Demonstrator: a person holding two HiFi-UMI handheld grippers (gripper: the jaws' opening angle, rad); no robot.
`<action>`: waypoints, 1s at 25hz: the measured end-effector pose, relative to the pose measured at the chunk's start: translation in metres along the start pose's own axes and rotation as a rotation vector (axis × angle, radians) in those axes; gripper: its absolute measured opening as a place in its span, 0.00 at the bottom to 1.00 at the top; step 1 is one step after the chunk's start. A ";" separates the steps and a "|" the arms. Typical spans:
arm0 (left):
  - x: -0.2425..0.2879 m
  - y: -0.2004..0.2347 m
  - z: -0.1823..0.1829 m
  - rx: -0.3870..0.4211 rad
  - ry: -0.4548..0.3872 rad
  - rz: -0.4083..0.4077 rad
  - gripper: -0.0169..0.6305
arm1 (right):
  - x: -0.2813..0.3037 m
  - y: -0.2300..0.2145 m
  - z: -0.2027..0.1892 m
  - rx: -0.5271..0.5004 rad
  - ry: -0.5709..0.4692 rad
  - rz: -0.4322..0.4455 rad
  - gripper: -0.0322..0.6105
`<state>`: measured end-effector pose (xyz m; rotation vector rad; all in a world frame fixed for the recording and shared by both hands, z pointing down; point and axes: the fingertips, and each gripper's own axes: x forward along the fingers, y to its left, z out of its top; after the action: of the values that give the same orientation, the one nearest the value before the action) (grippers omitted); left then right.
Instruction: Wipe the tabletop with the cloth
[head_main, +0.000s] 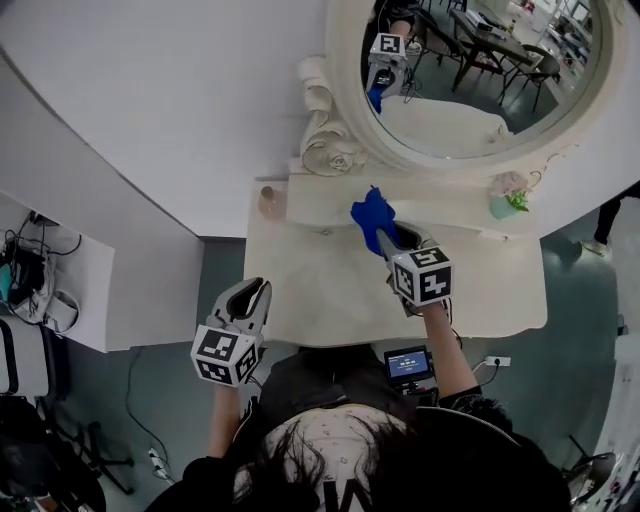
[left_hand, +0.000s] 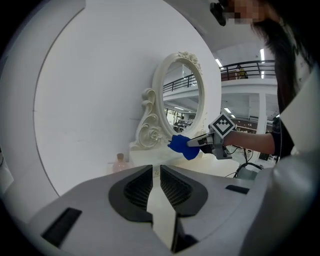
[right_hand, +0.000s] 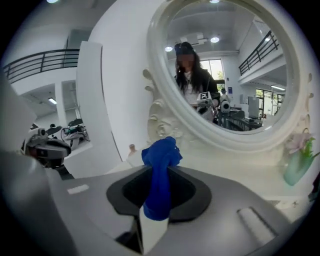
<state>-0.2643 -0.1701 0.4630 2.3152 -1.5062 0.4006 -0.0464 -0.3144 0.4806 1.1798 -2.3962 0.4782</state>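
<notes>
A crumpled blue cloth (head_main: 372, 213) is pinched in my right gripper (head_main: 392, 240), which is shut on it over the back of the cream tabletop (head_main: 320, 295), near the raised shelf (head_main: 450, 208). In the right gripper view the cloth (right_hand: 161, 150) bunches up out of the gripper (right_hand: 159, 172). From the left gripper view the cloth (left_hand: 181, 146) seems to hang just above the table surface. My left gripper (head_main: 250, 297) hovers at the table's front left corner, its jaws together and holding nothing (left_hand: 156, 172).
A large round mirror (head_main: 470, 80) with a carved frame stands behind the shelf. A small pink bottle (head_main: 270, 200) sits at the back left and a vase of flowers (head_main: 508, 195) at the back right. A white side desk (head_main: 70, 290) with cables lies to the left.
</notes>
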 end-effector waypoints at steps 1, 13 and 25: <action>-0.006 0.009 -0.004 -0.004 -0.001 0.007 0.08 | 0.010 0.024 0.000 -0.004 0.003 0.031 0.19; -0.076 0.084 -0.045 -0.060 0.008 0.076 0.08 | 0.127 0.225 -0.049 -0.122 0.172 0.224 0.19; -0.088 0.105 -0.070 -0.105 0.032 0.085 0.08 | 0.168 0.206 -0.133 -0.340 0.334 0.091 0.19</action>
<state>-0.3989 -0.1068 0.5031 2.1604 -1.5757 0.3697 -0.2756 -0.2422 0.6553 0.7776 -2.1393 0.2557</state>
